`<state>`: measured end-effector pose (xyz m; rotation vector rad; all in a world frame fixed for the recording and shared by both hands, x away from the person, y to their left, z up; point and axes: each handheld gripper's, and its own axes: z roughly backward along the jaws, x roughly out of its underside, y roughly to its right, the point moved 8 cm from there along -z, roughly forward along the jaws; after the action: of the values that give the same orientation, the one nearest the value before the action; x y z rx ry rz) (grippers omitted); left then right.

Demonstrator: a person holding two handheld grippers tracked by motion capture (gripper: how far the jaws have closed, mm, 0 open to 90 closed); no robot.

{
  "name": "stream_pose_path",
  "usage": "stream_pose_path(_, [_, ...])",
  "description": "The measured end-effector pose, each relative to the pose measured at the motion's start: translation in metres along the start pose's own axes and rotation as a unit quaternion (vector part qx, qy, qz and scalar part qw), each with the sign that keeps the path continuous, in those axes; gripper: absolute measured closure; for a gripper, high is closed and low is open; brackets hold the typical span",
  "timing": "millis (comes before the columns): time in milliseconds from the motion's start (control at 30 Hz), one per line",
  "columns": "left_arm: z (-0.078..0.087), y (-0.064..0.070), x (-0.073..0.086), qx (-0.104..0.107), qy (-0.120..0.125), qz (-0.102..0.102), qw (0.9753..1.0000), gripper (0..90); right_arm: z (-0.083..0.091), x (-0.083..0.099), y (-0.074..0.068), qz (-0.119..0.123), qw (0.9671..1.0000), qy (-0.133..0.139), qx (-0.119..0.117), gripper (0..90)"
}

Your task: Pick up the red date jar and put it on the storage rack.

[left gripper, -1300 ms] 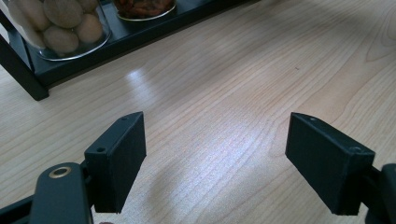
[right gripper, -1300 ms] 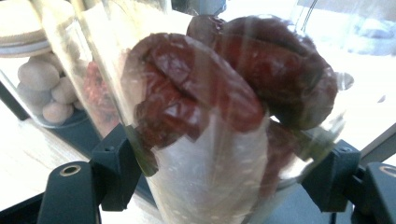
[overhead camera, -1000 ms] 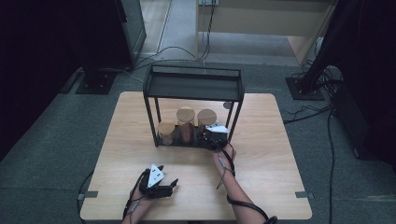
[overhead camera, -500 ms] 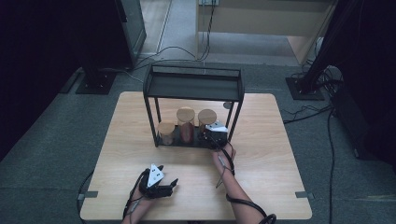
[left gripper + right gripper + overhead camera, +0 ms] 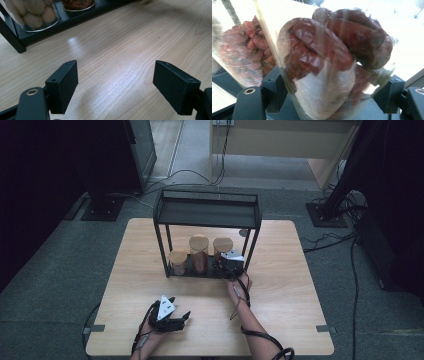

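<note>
Right tool [image 5: 329,97] clamps dates jar [image 5: 332,62] | left tool [image 5: 125,85] spread over table [image 5: 120,50]

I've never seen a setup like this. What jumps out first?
A black metal rack stands mid-table with three cork-lidded jars on its bottom shelf. The right claw grips the rightmost jar, packed with wrinkled dark red fruit. The left claw rests open on the bare wood near the front edge.

Black left claw [image 5: 183,318] with grey triangular plate, brass screw, trailing black cable
</note>
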<state>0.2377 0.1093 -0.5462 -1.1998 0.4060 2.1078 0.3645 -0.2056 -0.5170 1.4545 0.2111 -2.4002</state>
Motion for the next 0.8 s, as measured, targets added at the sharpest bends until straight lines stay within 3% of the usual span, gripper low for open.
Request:
stream_pose_path(267, [-0.0001, 0.0006, -0.0001, 0.000, 0.000, -0.001, 1.0000, 20.1, -0.0009, 0.0018, 0.0021, -0.017, 0.9999, 0.002, -0.002, 24.6])
stream_pose_path(800, [-0.0001, 0.0009, 0.0000, -0.001, 0.000, -0.002, 1.0000, 20.1, -0.0004, 0.0021, 0.0011, -0.017, 0.9999, 0.002, 0.000, 24.5])
